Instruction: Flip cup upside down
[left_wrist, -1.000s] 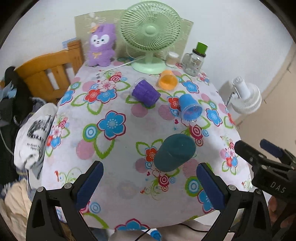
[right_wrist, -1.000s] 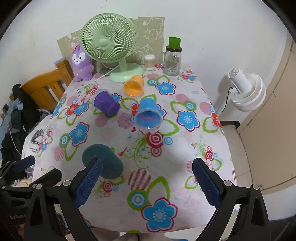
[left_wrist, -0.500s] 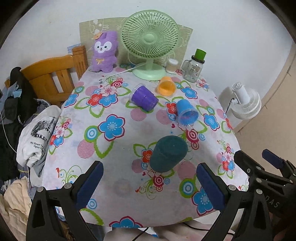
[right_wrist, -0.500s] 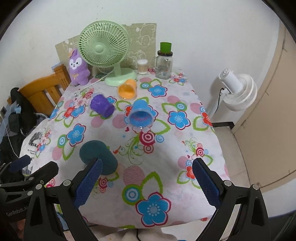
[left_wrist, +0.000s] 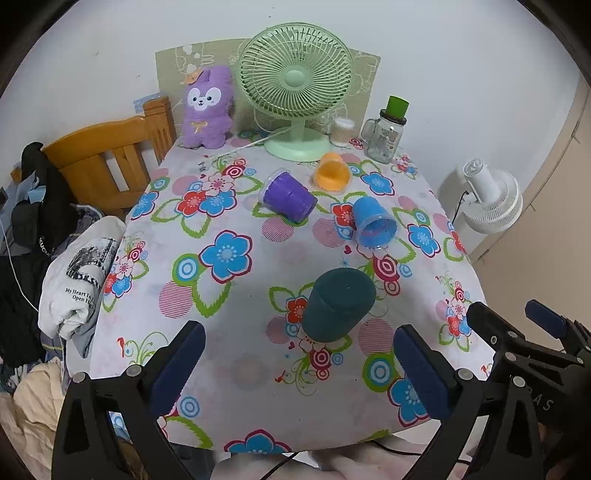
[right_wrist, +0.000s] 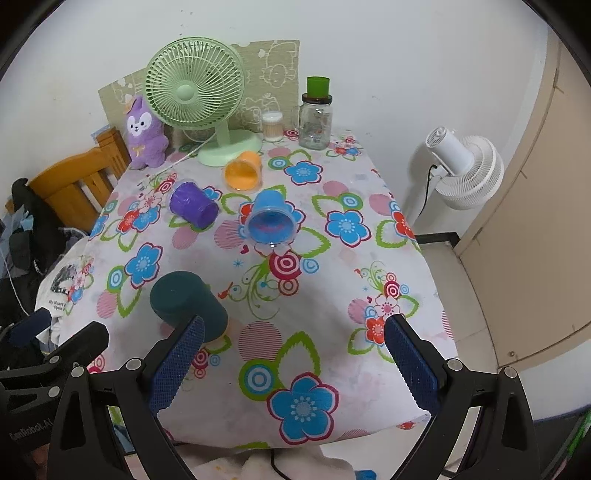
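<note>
- Dark teal cup (left_wrist: 338, 304) is seen mouth-down on the floral bench (left_wrist: 229, 332), already inverted.
- Left tool (left_wrist: 295, 363): spread wide, empty; cup dead ahead, nearer.
- Right tool (right_wrist: 293, 356): wide, empty; cup off its left finger.
- Blue cup (right_wrist: 271, 221), on its side with mouth facing the tools, is judged the likely next cup.

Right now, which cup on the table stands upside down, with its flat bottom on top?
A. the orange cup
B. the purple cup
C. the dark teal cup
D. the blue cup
C: the dark teal cup shows its closed flat bottom on top and its rim against the tablecloth, while the orange cup, purple cup and blue cup all lie on their sides.
</note>
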